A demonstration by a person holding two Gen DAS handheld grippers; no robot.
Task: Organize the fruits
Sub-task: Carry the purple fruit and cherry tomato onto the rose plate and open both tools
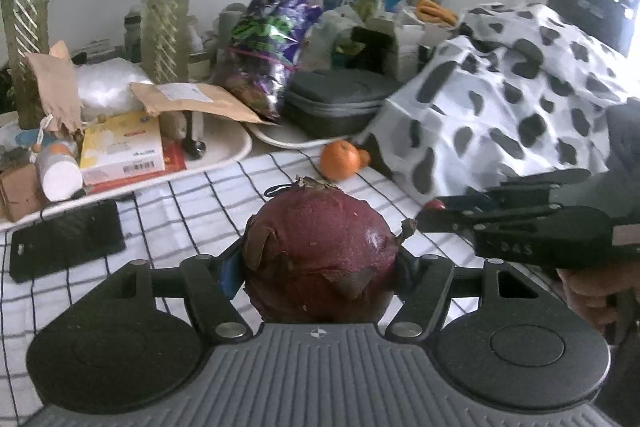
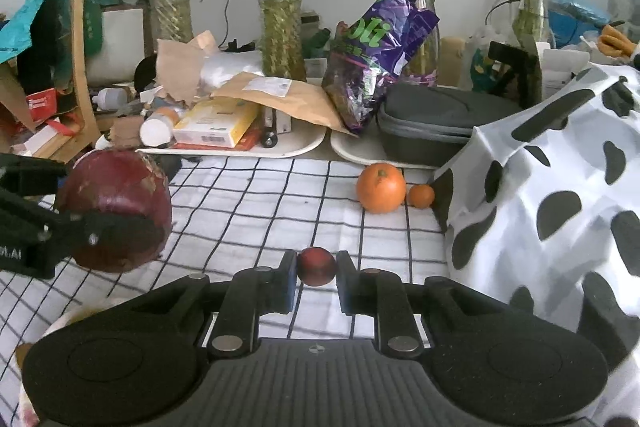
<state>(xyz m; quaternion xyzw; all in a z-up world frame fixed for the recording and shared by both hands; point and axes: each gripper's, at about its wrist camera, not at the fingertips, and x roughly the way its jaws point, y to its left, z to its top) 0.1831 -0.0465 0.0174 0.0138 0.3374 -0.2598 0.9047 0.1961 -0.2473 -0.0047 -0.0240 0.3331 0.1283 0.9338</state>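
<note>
My left gripper (image 1: 320,263) is shut on a large dark-red dragon fruit (image 1: 320,251) and holds it above the checked tablecloth; both also show at the left of the right wrist view, the fruit (image 2: 116,211) in the gripper (image 2: 80,223). My right gripper (image 2: 316,269) is shut on a small red fruit (image 2: 316,265); in the left wrist view that gripper (image 1: 436,211) comes in from the right with the red fruit (image 1: 435,205) at its tip. A large orange (image 2: 381,188) and a small orange (image 2: 421,195) lie on the cloth farther back, also seen in the left wrist view (image 1: 339,161).
A cow-patterned cloth (image 2: 552,211) covers a mound at the right. White trays (image 2: 304,146) with boxes, envelopes and a grey case (image 2: 428,125) stand behind, with a purple bag (image 2: 380,59) and vases of plants. A black phone (image 1: 64,241) lies at left.
</note>
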